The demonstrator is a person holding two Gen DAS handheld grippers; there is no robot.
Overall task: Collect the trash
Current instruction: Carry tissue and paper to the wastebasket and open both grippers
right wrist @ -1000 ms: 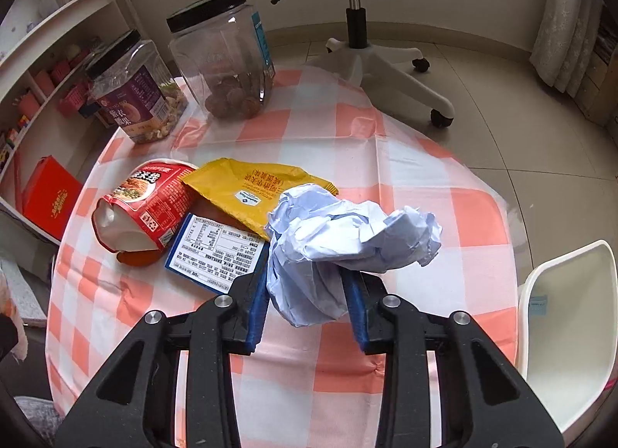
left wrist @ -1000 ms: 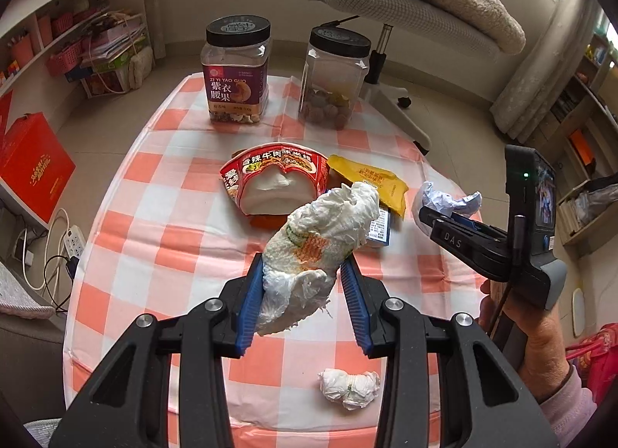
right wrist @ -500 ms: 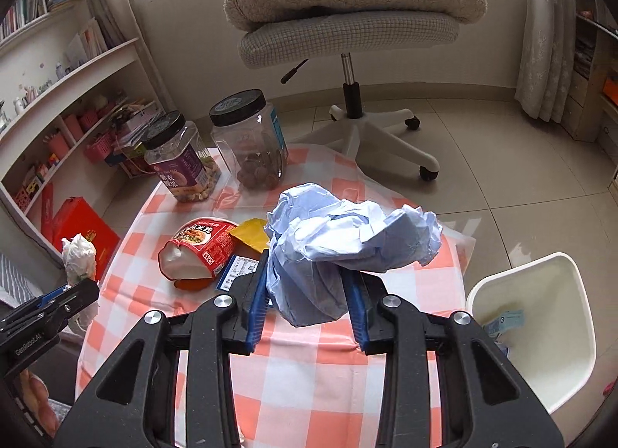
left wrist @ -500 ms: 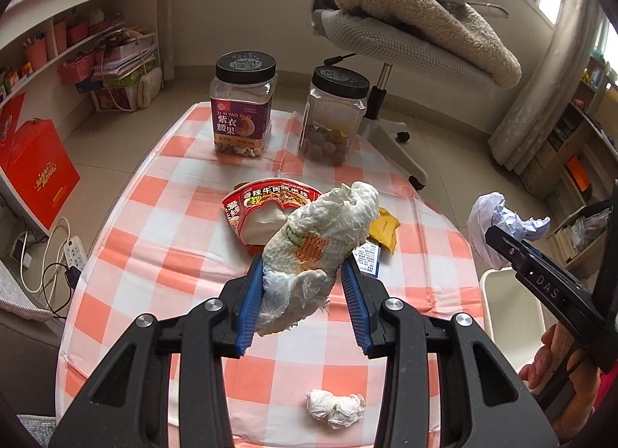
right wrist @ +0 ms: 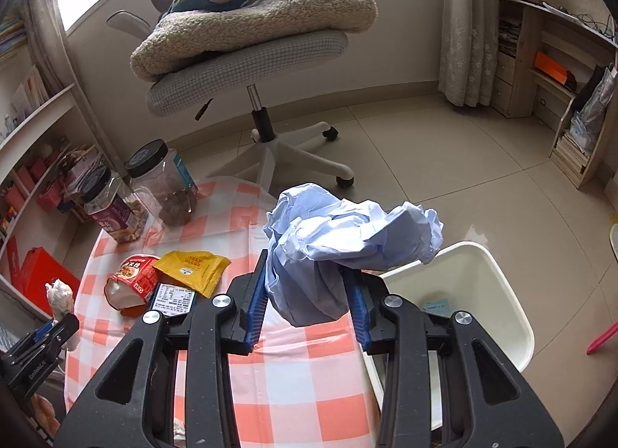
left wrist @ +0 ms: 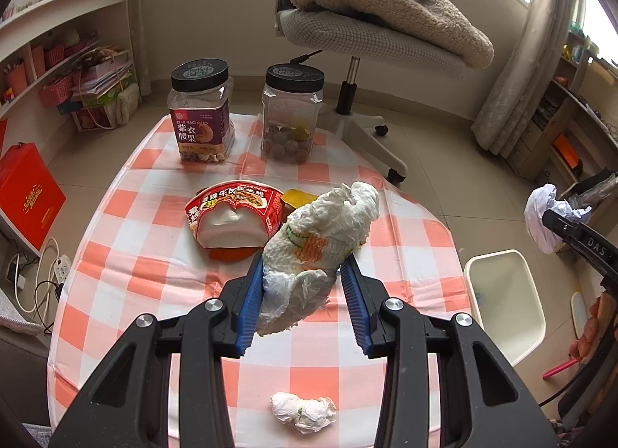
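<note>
My left gripper (left wrist: 301,285) is shut on a crumpled white plastic wrapper (left wrist: 320,239) and holds it above the checked table (left wrist: 127,266). My right gripper (right wrist: 307,293) is shut on a crumpled pale blue paper ball (right wrist: 347,235), held high near the table's right edge, beside the white trash bin (right wrist: 498,289). The bin also shows in the left wrist view (left wrist: 506,301). On the table lie a red noodle cup on its side (left wrist: 235,216), a yellow packet (right wrist: 193,266) and a small white tissue wad (left wrist: 303,411).
Two black-lidded jars (left wrist: 201,112) (left wrist: 291,116) stand at the table's far end. An office chair with a blanket and monkey toy (right wrist: 255,23) stands behind. Shelves line the left wall (left wrist: 58,61). A red box (left wrist: 23,193) is on the floor left.
Both grippers have risen and drawn back from the table with their trash. The right gripper has swung to the right, so the white bin now lies just beside it.
</note>
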